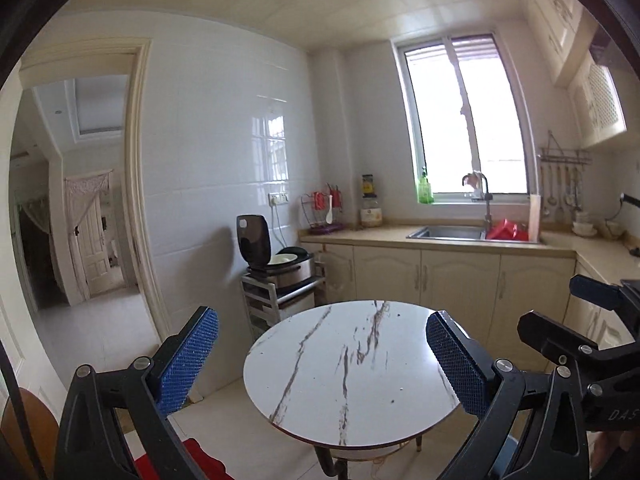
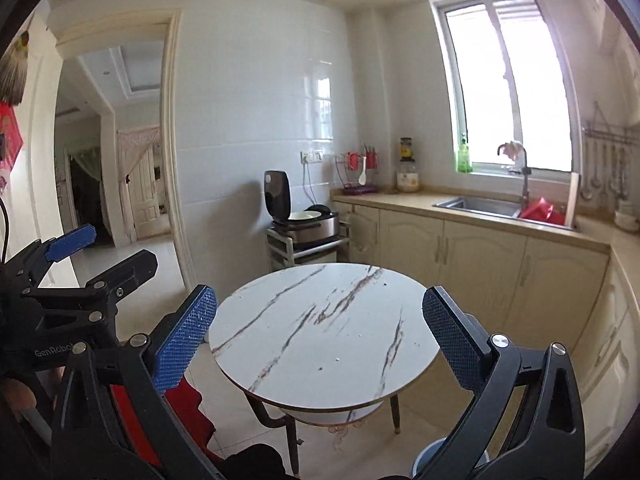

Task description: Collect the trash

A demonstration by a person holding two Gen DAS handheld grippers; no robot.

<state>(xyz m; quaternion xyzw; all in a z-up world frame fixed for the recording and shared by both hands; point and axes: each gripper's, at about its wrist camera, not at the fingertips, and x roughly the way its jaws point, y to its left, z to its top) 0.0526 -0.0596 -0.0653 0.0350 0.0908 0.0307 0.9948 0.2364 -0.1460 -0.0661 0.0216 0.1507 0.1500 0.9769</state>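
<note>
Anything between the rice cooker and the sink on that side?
Yes: in the right wrist view, between the rice cooker and the sink stand a red utensil rack and a jar.

- "GenRobot", its end cut off, stands in pale letters on the black body of the left tool (image 2: pixel 70 248), at nine o'clock in the right wrist view.
- "DAS", cut off, stands on the right tool (image 1: pixel 560 312), at four o'clock in the left wrist view.

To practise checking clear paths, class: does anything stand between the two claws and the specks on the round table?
Nothing visible does. The left claw and right claw are open and empty in front of the round table, whose top is bare except for a few small specks.
</note>
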